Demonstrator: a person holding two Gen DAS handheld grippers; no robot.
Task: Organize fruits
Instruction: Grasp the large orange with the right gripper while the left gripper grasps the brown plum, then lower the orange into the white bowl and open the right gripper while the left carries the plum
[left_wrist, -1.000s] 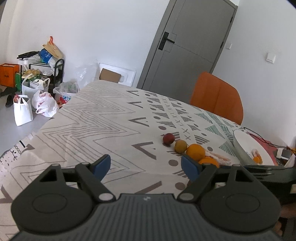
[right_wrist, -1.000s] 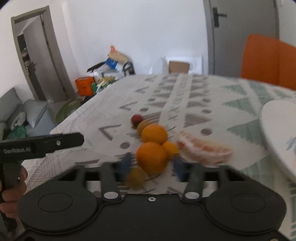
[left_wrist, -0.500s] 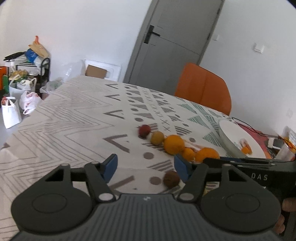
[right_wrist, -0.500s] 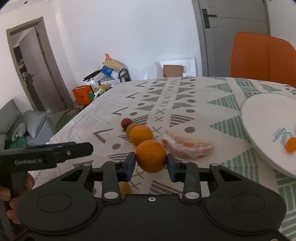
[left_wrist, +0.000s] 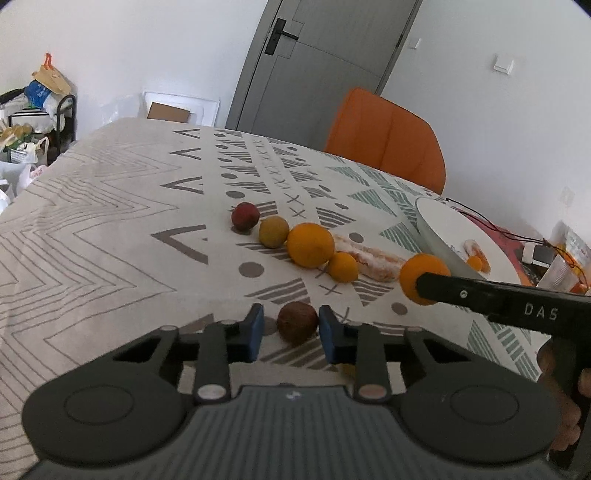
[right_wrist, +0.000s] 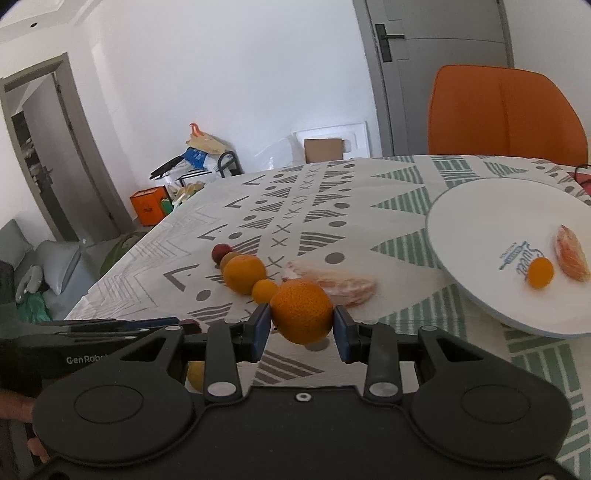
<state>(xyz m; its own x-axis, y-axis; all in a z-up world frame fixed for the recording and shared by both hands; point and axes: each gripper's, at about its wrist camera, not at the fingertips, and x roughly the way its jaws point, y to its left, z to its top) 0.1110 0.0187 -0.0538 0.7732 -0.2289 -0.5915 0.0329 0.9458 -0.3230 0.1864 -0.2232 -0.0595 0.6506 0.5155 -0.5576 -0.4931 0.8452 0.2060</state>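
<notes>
My right gripper (right_wrist: 301, 326) is shut on a large orange (right_wrist: 301, 311), held above the table; the orange also shows in the left wrist view (left_wrist: 415, 271). My left gripper (left_wrist: 291, 328) has its jaws around a small brown fruit (left_wrist: 297, 322) on the cloth, with small gaps on both sides. A row lies on the tablecloth: a red fruit (left_wrist: 245, 216), a brownish fruit (left_wrist: 273, 231), an orange (left_wrist: 310, 244), a small orange (left_wrist: 342, 267) and a peeled citrus segment (left_wrist: 376, 260). A white plate (right_wrist: 480, 221) at right holds a small orange (right_wrist: 540, 272) and a segment (right_wrist: 571, 258).
An orange chair (right_wrist: 506, 114) stands behind the table's far side. A yellow fruit (right_wrist: 195, 374) lies partly hidden under my right gripper. Bags and a rack (left_wrist: 40, 110) crowd the floor at left. Cables and small items (left_wrist: 546, 254) lie beyond the plate.
My right gripper has lifted the large orange and moved it toward the plate. My left gripper has moved forward and narrowed its jaws around the brown fruit.
</notes>
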